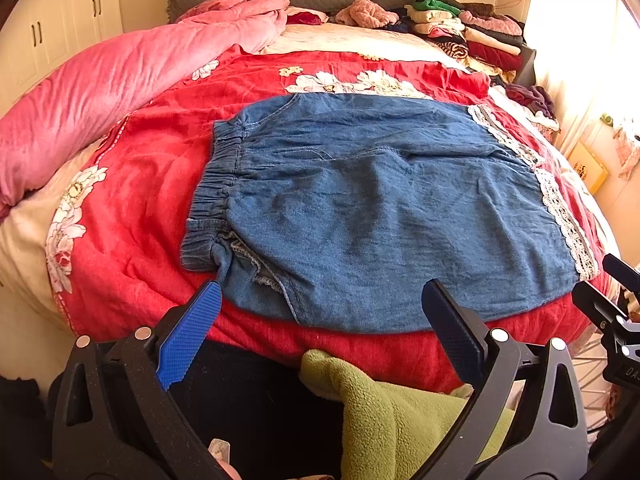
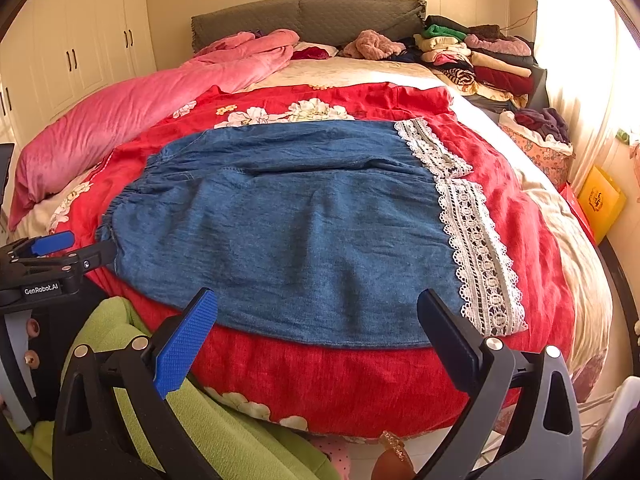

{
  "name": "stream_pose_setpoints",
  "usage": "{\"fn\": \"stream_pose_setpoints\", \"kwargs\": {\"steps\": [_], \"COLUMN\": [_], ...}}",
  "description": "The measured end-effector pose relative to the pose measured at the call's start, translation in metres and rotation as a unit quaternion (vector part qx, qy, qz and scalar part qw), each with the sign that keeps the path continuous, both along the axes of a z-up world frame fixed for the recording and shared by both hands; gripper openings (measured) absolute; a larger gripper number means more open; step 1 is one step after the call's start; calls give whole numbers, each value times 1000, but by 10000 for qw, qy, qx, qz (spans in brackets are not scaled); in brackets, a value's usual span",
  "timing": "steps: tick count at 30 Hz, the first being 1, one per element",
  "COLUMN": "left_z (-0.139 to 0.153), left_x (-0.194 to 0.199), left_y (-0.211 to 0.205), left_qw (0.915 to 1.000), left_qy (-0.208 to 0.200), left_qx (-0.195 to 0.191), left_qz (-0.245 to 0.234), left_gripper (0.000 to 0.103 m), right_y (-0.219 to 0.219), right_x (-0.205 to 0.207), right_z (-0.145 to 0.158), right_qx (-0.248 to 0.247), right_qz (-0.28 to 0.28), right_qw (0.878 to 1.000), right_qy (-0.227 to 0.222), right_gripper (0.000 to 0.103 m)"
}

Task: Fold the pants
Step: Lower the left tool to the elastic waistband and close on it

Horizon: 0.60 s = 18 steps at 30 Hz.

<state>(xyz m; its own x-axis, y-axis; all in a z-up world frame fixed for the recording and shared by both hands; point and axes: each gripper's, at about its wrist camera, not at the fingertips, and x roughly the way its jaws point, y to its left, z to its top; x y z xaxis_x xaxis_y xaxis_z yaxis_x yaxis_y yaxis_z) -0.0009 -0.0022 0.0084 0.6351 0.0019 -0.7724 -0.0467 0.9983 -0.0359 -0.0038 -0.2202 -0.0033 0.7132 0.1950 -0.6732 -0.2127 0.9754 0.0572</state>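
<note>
— Status?
— Pants [image 1: 360, 208] flat on the bed [image 1: 132, 184]. Left gripper [image 1: 320, 312] and right gripper [image 2: 318, 318]: jaws apart, empty.
— Advice?
— I'd pinch both lace cuffs [image 2: 476, 248] squarely, then fold evenly waistward.

**Bed and what lies on it**

The bed [image 2: 584, 264] carries a red floral cover [image 2: 340, 380] spread across its near half. The denim pants [image 2: 288, 236] lie flat on that cover, elastic waistband to the left and lace-trimmed hems to the right. A pink quilt [image 2: 132, 108] is bunched along the left side. Stacked folded clothes [image 2: 484, 60] sit at the far right corner by the grey headboard [image 2: 320, 12].
</note>
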Motion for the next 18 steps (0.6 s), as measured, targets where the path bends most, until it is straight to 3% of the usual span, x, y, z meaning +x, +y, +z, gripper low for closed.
{"fn": "stream_pose_setpoints", "kwargs": {"steps": [18], "left_z": [7], "left_x": [62], "left_y": [34], "left_qw": [9995], "left_qy": [-52], "left_qx": [194], "left_qz": [224], "left_gripper": [94], "right_y": [30], "right_x": [94], "right_z": [23], "right_qx": [-14], "right_qz": [565], "right_qw": [9982], "right_qy": [-197], "right_gripper": [99]}}
